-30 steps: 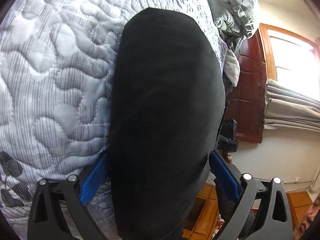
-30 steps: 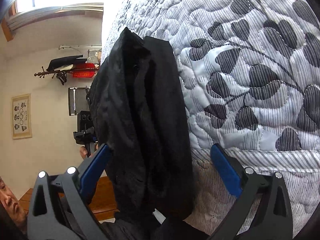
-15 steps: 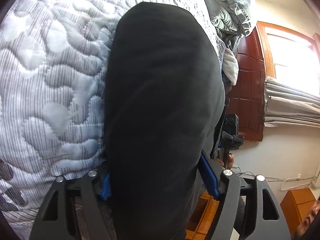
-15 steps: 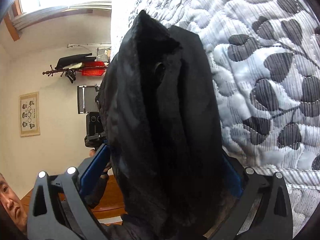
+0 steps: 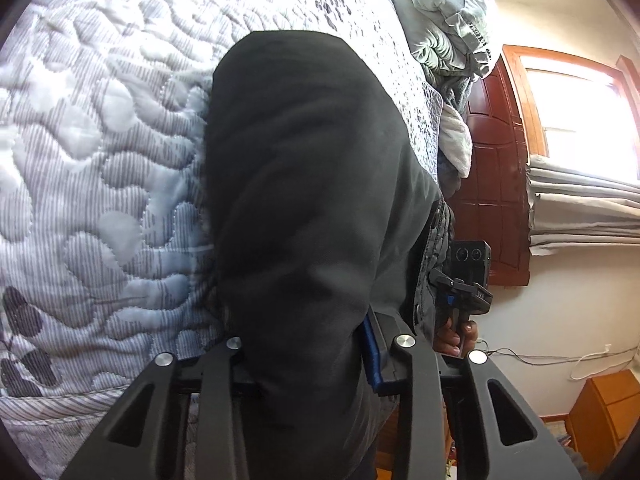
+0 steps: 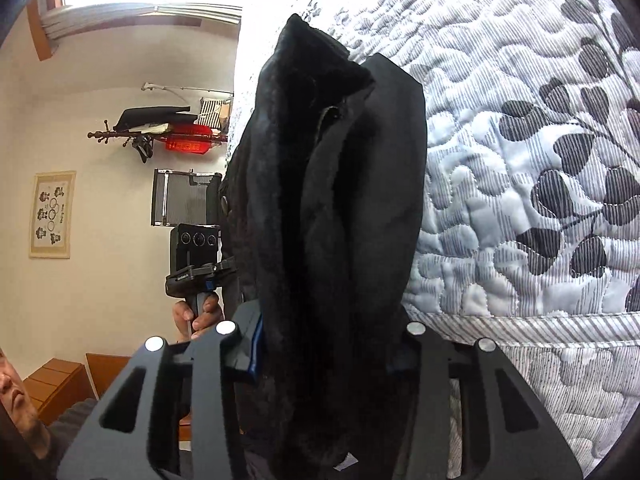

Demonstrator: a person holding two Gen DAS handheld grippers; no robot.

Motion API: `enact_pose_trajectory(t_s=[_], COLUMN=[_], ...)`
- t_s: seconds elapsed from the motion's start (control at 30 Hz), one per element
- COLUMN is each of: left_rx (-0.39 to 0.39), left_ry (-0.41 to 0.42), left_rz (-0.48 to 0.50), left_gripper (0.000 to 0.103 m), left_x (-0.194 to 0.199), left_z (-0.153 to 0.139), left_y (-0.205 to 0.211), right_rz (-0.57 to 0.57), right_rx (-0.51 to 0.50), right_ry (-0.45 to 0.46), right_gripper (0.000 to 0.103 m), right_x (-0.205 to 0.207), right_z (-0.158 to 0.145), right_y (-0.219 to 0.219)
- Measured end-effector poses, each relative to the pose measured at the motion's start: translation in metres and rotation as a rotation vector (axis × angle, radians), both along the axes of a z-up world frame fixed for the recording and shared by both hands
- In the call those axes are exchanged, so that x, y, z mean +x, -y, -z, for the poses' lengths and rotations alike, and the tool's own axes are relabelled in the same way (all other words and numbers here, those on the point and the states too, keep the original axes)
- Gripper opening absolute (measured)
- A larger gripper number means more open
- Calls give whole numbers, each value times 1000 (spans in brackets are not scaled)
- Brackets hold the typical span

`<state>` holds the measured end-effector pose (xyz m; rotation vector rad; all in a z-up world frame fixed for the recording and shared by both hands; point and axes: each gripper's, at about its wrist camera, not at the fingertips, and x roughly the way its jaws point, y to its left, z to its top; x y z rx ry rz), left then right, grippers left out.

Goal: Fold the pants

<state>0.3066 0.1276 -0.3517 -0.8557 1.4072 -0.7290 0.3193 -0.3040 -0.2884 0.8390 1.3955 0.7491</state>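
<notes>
The black pants (image 5: 304, 180) lie bunched lengthwise on the quilted bed (image 5: 100, 160) near its edge. In the left wrist view my left gripper (image 5: 304, 354) has its jaws closing, and a thick fold of the dark cloth fills the gap, with the blue pad (image 5: 372, 354) pressed against it. In the right wrist view the pants (image 6: 332, 200) rise as a crumpled ridge, an edge lifted off the quilt (image 6: 520, 160). My right gripper (image 6: 326, 346) is closing too, its pads squeezing the cloth from both sides. Each view shows the other gripper's handle in a hand (image 6: 198, 312).
A pile of pale bedding (image 5: 440, 20) sits at the bed's far end. Beyond the bed edge are a red-brown door (image 5: 496, 160), folded curtains (image 5: 580, 208) and a wooden cabinet (image 5: 600, 412). A coat rack (image 6: 160, 132) and a framed picture (image 6: 52, 216) hang on the wall.
Both grippers went from wide open around the pants to squeezed in on the cloth. The right gripper rose, and the pants' edge lifted with it.
</notes>
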Motion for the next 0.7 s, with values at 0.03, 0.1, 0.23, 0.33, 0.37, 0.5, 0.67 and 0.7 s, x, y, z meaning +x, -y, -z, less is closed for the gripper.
enact_pose_trajectory(t_s=[0.03, 0.1, 0.23, 0.33, 0.37, 0.5, 0.67, 0.7], left_rx=[3, 7, 19, 31, 40, 70, 72, 79], left_ry=[4, 18, 52, 77, 86, 98, 49, 30], left_rz=[-1, -8, -36, -63, -70, -99, -129, -137], left_gripper=[34, 34, 34, 34, 34, 34, 34, 34], left_x=[1, 4, 21, 45, 55, 101, 156, 165], left_z=[-4, -14, -33, -49, -53, -63, -44, -37], left_y=[-2, -8, -27, -48, -55, -84, -115, -120], right_rz=[-6, -24, -59, -84, -92, -111, -102, -105], right_rx=[-1, -8, -15, -11, -12, -7, -12, -22], right_ry=[9, 27, 71, 100, 107, 106, 62, 47], right_gripper=[40, 40, 40, 40, 40, 40, 40, 40], right_x=[2, 10, 42, 78, 91, 150, 209, 216], right_z=[-6, -17, -36, -47, -49, -47, -24, -17], right_y=[-5, -15, -43, -69, -79, -112, -146, -153])
